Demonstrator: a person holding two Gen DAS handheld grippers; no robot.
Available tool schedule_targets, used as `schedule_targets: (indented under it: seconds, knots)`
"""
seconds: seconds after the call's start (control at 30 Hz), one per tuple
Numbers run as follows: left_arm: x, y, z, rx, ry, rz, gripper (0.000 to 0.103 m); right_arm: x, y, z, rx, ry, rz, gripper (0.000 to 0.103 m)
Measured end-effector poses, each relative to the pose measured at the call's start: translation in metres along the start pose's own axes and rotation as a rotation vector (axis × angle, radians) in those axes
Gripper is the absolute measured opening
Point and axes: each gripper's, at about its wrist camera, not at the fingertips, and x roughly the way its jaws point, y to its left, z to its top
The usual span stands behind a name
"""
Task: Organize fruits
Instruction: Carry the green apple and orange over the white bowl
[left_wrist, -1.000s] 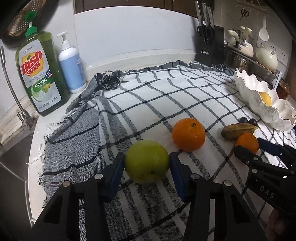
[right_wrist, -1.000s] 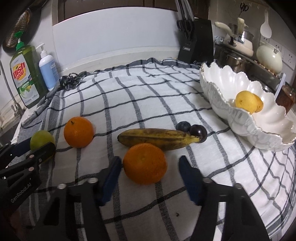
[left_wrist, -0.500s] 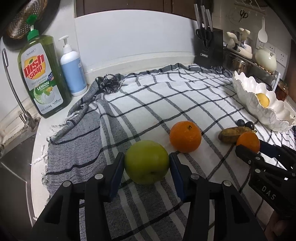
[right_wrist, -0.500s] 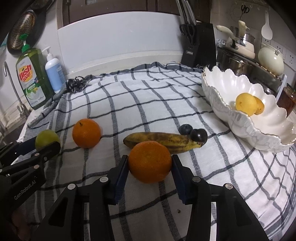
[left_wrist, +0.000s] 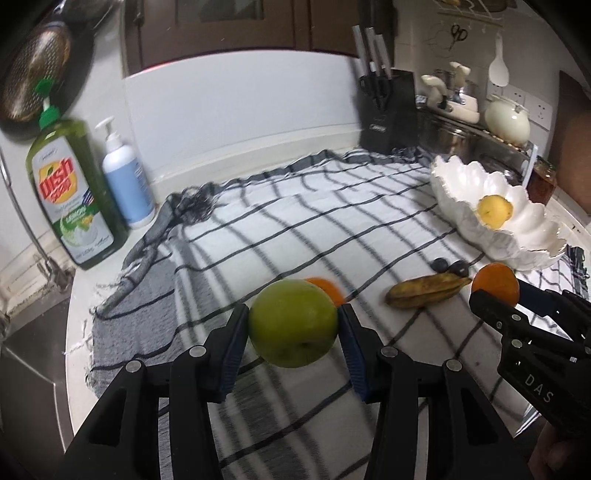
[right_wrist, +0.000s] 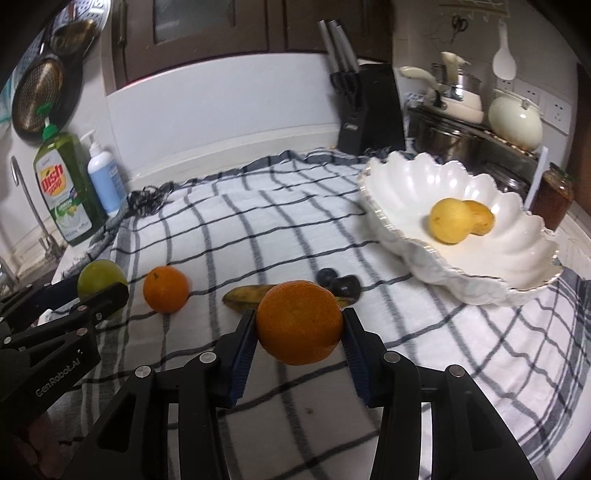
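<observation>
Meanwhile, both tools loaded, fruit raised off the checked cloth (right_wrist: 280, 206).

Left gripper (left_wrist: 293, 325) clamped on green apple (left_wrist: 293, 323); right gripper (right_wrist: 299, 326) clamped on orange (right_wrist: 300, 322). Ahead and right of right gripper: scalloped white bowl (right_wrist: 413, 184), holding two yellow fruits (right_wrist: 452, 220). Left on cloth beyond the fingers: second orange (right_wrist: 165, 290), banana (left_wrist: 426, 291), two dark plums (right_wrist: 338, 282).

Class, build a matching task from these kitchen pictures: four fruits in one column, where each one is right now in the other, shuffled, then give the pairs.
1. green apple
2. yellow fruits
3. banana
4. held orange

A. inside the white bowl
B. clamped in the right hand-held gripper
C. clamped in the left hand-held gripper
D. lying on the checked cloth

Pairs: 1-C, 2-A, 3-D, 4-B
</observation>
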Motion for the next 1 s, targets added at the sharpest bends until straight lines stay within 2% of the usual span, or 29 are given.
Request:
schedule_targets:
  seconds: [0.57,1.0]
  knots:
    - [-0.011,-0.104,0.047,0.106,-0.077,-0.142,0.048,-0.039,-0.101,0.017,0.107,-0.090,-0.139,0.046]
    - [-0.001,-0.163,0.080,0.156,-0.098,-0.214,0.048,-0.047,-0.158,0.030,0.156,-0.111,-0.191,0.046]
